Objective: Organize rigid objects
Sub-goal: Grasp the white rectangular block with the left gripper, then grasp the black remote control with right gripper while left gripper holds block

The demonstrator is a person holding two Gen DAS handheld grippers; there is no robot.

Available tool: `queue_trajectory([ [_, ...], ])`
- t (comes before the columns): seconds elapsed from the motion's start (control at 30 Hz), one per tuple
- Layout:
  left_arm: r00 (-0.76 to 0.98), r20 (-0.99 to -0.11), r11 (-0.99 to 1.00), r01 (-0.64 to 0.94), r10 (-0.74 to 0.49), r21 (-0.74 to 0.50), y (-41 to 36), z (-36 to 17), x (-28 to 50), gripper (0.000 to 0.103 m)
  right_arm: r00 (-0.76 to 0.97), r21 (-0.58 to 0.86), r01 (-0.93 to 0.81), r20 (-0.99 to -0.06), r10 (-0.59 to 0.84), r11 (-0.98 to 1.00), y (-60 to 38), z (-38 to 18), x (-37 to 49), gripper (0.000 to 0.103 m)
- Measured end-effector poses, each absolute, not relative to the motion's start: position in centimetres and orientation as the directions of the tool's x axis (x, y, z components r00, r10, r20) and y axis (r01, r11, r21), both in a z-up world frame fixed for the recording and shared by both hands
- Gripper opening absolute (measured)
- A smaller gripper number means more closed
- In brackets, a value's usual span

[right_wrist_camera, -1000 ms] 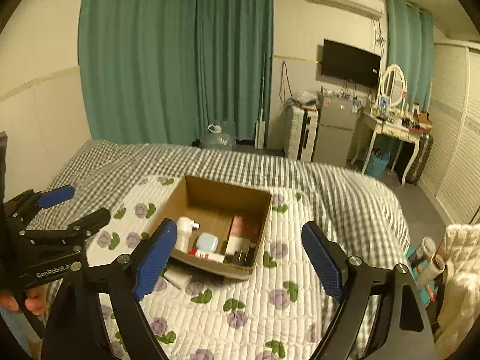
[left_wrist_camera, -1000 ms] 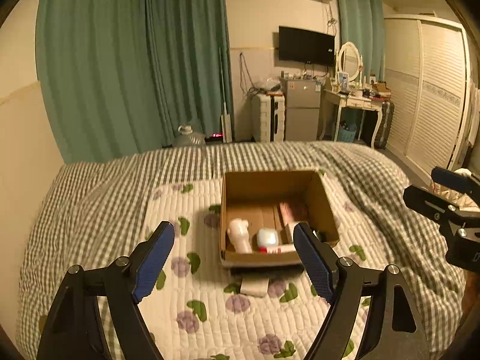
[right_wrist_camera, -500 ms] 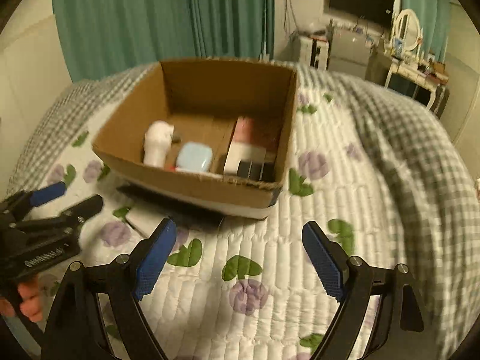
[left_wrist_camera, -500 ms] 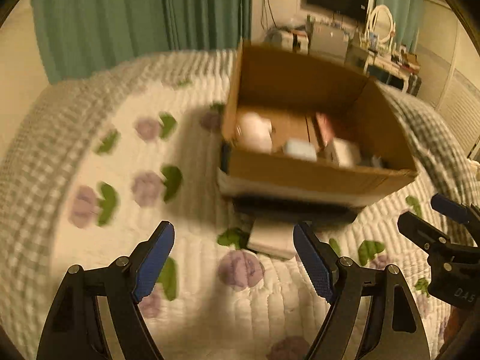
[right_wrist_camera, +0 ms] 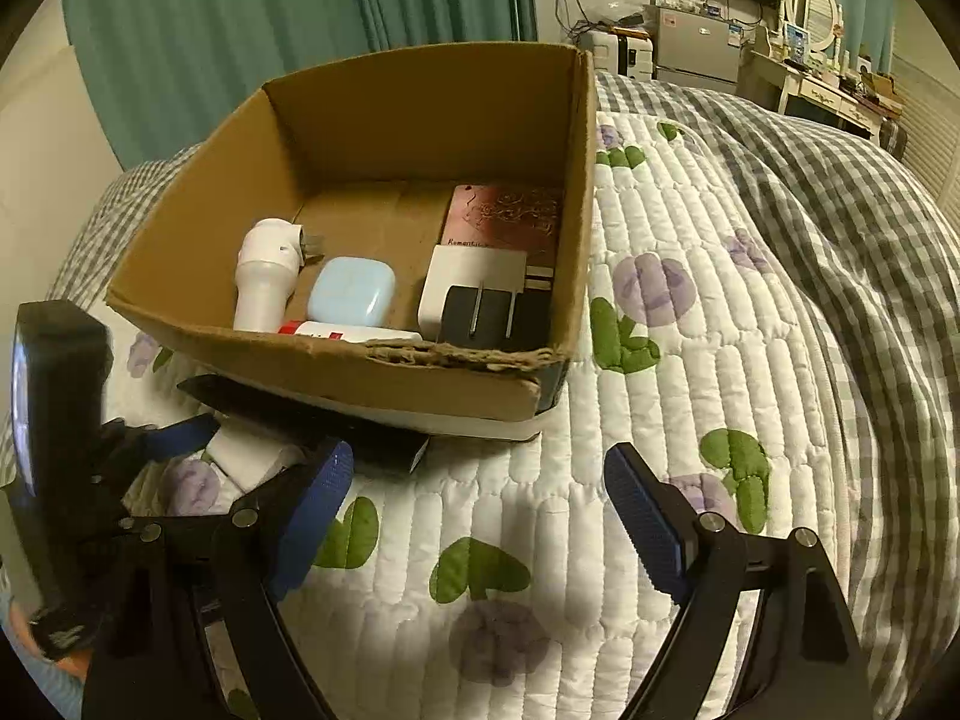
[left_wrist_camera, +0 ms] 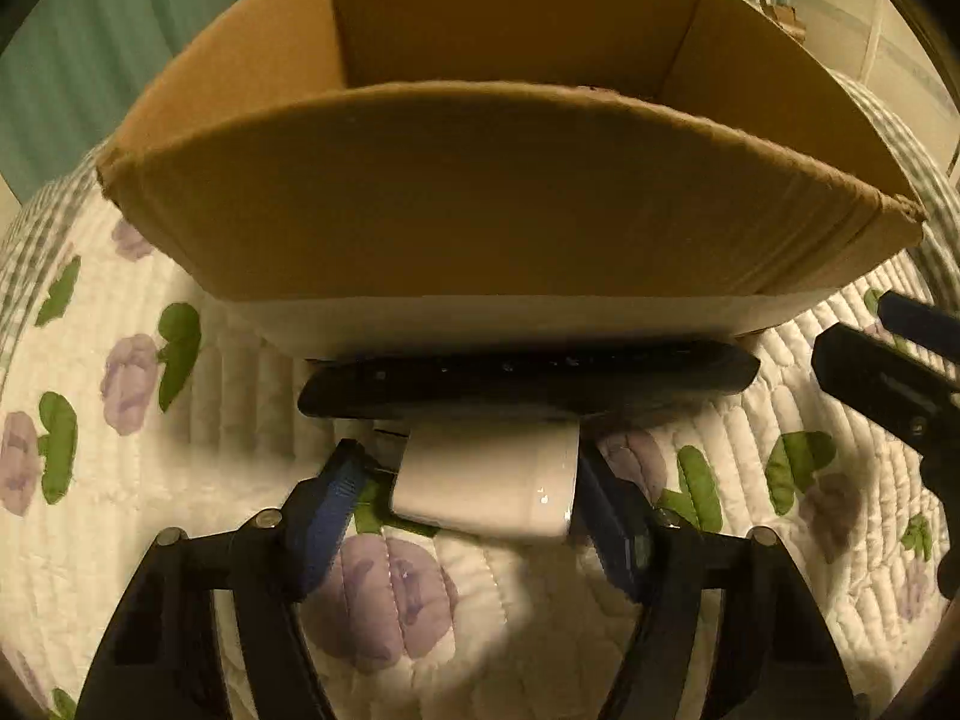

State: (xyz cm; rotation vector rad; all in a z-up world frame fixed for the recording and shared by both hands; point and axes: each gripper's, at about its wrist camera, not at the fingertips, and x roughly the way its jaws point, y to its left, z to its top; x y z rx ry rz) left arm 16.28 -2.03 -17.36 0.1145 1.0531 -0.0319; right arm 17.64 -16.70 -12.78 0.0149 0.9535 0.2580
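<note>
A cardboard box (left_wrist_camera: 516, 210) stands on the quilted bed; it also shows in the right wrist view (right_wrist_camera: 336, 360). A flat black object (left_wrist_camera: 528, 378) lies against its front base. A white rectangular block (left_wrist_camera: 489, 477) lies in front of that. My left gripper (left_wrist_camera: 465, 480) is low on the quilt, open, with a finger on each side of the white block, the right pad touching it. The block also shows in the right wrist view (right_wrist_camera: 249, 456). My right gripper (right_wrist_camera: 480, 480) is open and empty above the quilt, right of the left gripper.
Inside the box lie a white bottle-like device (right_wrist_camera: 267, 270), a light blue case (right_wrist_camera: 354, 291), a white tube with red print (right_wrist_camera: 354, 333), a white and black plug adapter (right_wrist_camera: 480, 297) and a pink booklet (right_wrist_camera: 507, 219). A checked blanket (right_wrist_camera: 840, 192) covers the right of the bed.
Both grippers have come down and forward from well above the bed to the box's front. My left gripper has narrowed and now straddles the white block.
</note>
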Motion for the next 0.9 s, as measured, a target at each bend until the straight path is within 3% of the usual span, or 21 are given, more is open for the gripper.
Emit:
queue_trajectory([
  [0.23,0.578,-0.816,0.999,0.046,-0.012,0.018,0.6,-13.3,11.3,0.070,0.564,0.076,-0.291,-0.792,0.235,0.954,-15.7,-11.5,16.2,0.086],
  [0.5,0.636,-0.768,0.996,-0.086,0.073,0.023,6.0,-11.1,8.6,0.070,0.515,-0.038,-0.500,-0.816,0.263,0.865,-8.4,-13.0,14.6,0.085],
  [0.67,0.641,-0.766,0.994,-0.105,0.051,-0.021,7.7,-11.4,9.0,0.070,0.513,-0.142,-0.552,-0.835,0.201,0.822,-5.1,-15.5,14.8,0.067],
  [0.9,0.629,-0.777,0.992,-0.103,0.009,-0.072,8.0,-12.2,9.6,0.070,0.563,-0.250,-0.532,-0.818,0.117,0.809,-3.1,-17.5,16.3,0.061],
])
